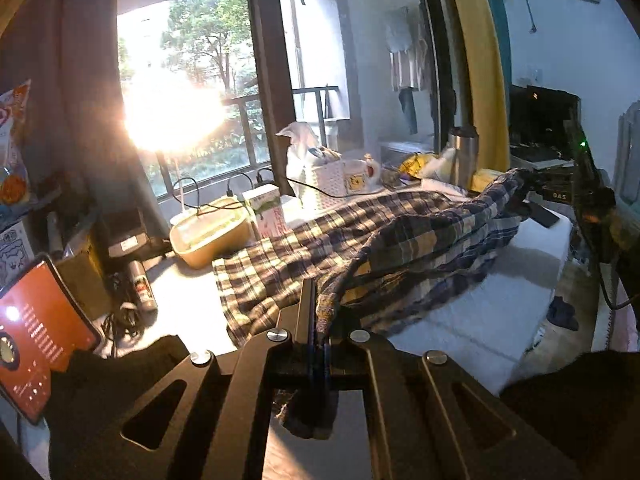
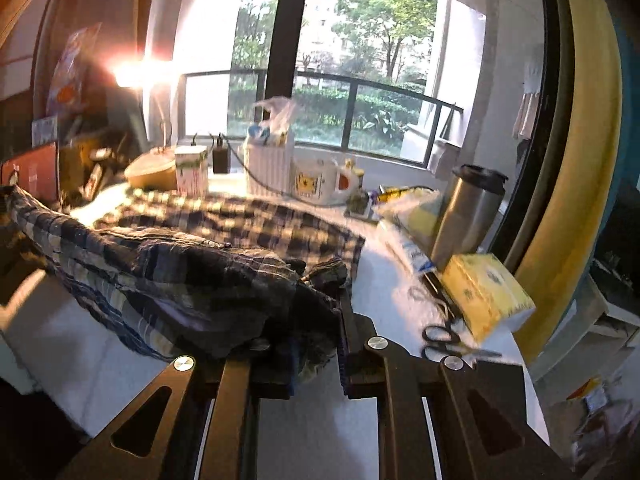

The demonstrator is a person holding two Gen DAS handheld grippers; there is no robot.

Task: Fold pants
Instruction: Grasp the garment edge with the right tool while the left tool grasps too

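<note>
The plaid pants [image 1: 360,248] lie lengthwise across the white table [image 1: 480,320], one near edge pinched in the left gripper [image 1: 316,320] and the other bunched tight in the right gripper [image 2: 320,312], so both hands hold the near long side and the rest stretches away toward the window clutter. To my eye the fold has to carry that edge forward over the cloth. The black box at the far right of the left view [image 1: 560,196] reads "DAS"; other print is too blurred.

Blue-and-cream plaid pants [image 1: 360,240], rumpled, near edge lifted off white table [image 1: 460,320]
</note>
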